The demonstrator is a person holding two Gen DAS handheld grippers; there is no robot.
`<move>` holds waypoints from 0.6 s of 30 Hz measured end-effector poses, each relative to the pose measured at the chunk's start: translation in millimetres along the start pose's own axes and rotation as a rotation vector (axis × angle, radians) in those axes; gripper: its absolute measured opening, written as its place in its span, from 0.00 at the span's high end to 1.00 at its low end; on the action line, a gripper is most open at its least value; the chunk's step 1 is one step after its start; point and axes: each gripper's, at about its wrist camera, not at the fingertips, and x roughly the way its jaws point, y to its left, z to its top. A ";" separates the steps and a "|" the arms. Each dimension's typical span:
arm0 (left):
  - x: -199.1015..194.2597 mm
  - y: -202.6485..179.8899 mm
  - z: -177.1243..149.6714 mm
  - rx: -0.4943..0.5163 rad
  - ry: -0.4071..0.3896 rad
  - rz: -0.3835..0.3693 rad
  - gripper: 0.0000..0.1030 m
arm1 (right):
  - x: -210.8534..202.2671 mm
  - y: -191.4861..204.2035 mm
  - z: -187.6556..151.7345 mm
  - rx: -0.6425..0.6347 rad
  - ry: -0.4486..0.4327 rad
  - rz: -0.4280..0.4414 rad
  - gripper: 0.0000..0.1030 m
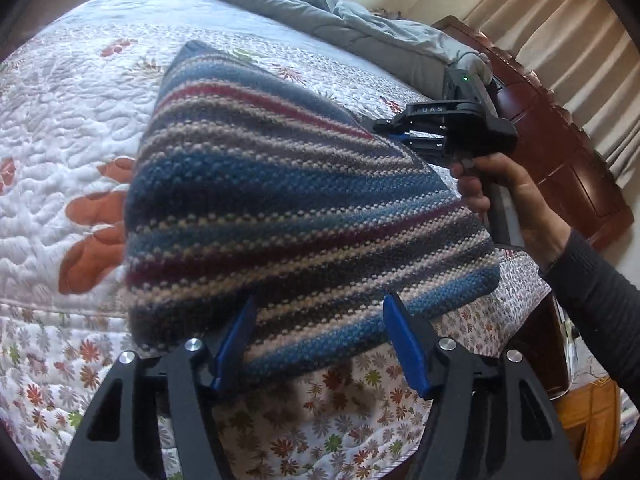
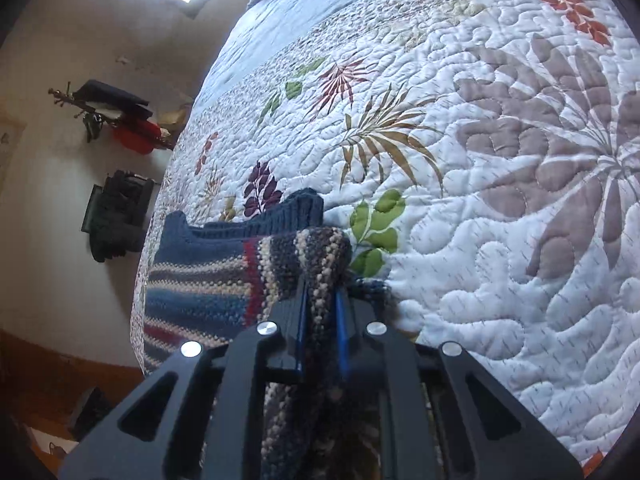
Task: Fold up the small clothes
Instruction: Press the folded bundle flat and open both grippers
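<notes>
In the left wrist view the floral quilt (image 1: 60, 128) fills the ground from nine o'clock round to six, white stitched cloth with orange blooms at the left and a band of small flowers along the near edge. At twelve o'clock a grey-blue duvet (image 1: 320, 8) lies bunched along the far side of the bed, and at two o'clock a dark wooden headboard (image 1: 560, 152) stands before pale curtains (image 1: 540, 28).

The striped knit sweater (image 1: 280, 208) hangs lifted over the quilt at the centre of this view, blocking most of the bed behind it — bands of blue, grey, cream and dark red run slantwise across a coarse weave. The left gripper (image 1: 316, 344) sits at six o'clock with its blue pads wide apart; the sweater's lower edge dips between them, but the pads do not close on it. At three o'clock the right gripper (image 1: 384, 134) pinches the sweater's far corner, its handle gripped by the person's right hand (image 1: 508, 200) in a dark sleeve.

In the right wrist view a cream wall at nine o'clock carries a wall rack (image 2: 116, 120) with dark and red items, and a dark bag (image 2: 116, 216) hangs below it. The sweater (image 2: 208, 280) spreads from eight o'clock to the centre, its ribbed navy hem uppermost, and a fold of it is clamped between the right gripper's (image 2: 320, 320) narrow jaws at six o'clock. From twelve to four o'clock the quilt (image 2: 500, 220) shows leaf prints in green, tan and mauve.
</notes>
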 end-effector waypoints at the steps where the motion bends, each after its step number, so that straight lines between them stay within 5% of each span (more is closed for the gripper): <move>1: -4.0 -3.0 0.4 -0.003 0.003 -0.016 0.36 | -3.6 1.2 -0.4 -0.002 -0.007 -0.006 0.73; 4: -27.6 -13.1 1.2 0.020 -0.039 -0.044 0.33 | -42.2 20.0 -13.0 -0.051 -0.082 -0.012 0.68; 6: -39.8 -14.6 4.0 0.023 -0.080 -0.045 0.20 | -70.0 41.9 -32.7 -0.119 -0.113 0.005 0.68; 9: -44.3 -4.4 9.2 -0.002 -0.099 -0.017 0.18 | -90.1 75.5 -80.2 -0.223 -0.063 0.090 0.68; 12: -32.9 12.6 10.3 -0.071 -0.072 -0.018 0.18 | -76.5 80.1 -120.2 -0.265 0.014 0.074 0.68; 13: -27.6 16.6 10.2 -0.089 -0.065 -0.018 0.18 | -70.4 76.0 -126.3 -0.265 0.033 0.059 0.72; 15: -21.4 21.8 9.3 -0.127 -0.060 -0.029 0.18 | -59.0 55.2 -133.1 -0.238 0.041 0.010 0.96; 18: -18.3 25.0 8.4 -0.164 -0.053 -0.064 0.18 | -59.9 33.2 -128.5 -0.188 0.030 -0.002 1.00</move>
